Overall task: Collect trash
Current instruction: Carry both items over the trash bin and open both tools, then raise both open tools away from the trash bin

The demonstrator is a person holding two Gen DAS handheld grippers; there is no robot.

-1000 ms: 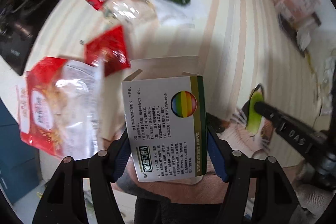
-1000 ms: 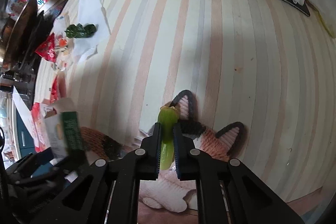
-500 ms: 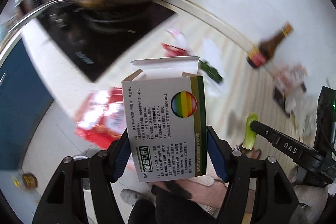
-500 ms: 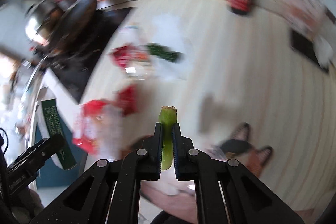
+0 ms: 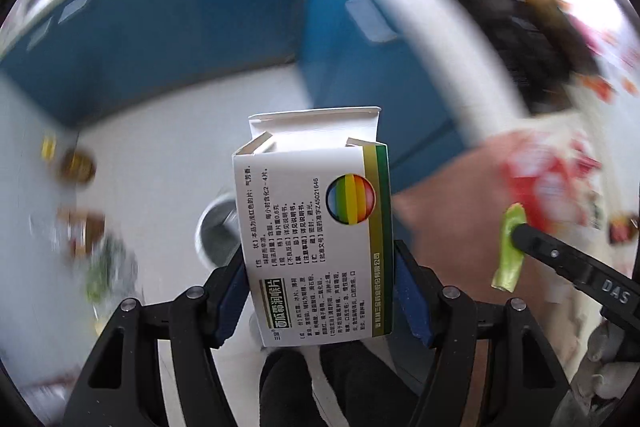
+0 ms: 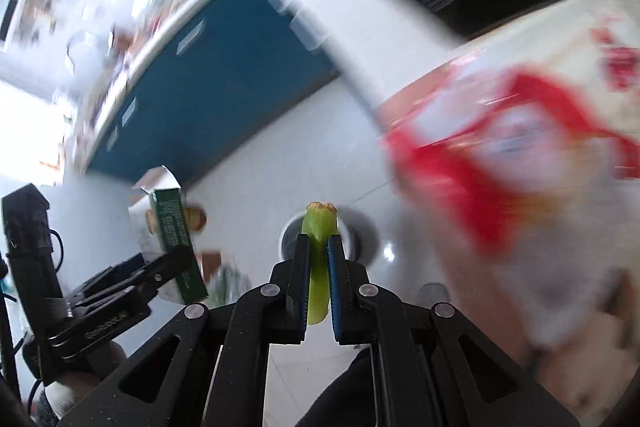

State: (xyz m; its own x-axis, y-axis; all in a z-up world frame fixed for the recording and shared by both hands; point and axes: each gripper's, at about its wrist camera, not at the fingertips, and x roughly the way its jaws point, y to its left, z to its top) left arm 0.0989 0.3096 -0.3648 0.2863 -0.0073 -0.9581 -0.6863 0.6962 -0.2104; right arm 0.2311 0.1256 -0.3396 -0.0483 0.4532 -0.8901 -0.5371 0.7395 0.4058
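Note:
My left gripper is shut on a white and green medicine box with an open top flap; the box also shows in the right wrist view. My right gripper is shut on a green vegetable stalk, which also shows in the left wrist view. Both are held off the counter, above the white floor. A round grey bin stands on the floor below the box; in the right wrist view the bin is behind the stalk.
Blue cabinet fronts run behind the floor. The white counter edge curves at the right, with a blurred red and white snack bag near it. Blurred scraps lie on the floor at the left.
Both grippers have swung away from the striped counter to face the floor and the bin, still holding the box and the stalk. The views are motion-blurred.

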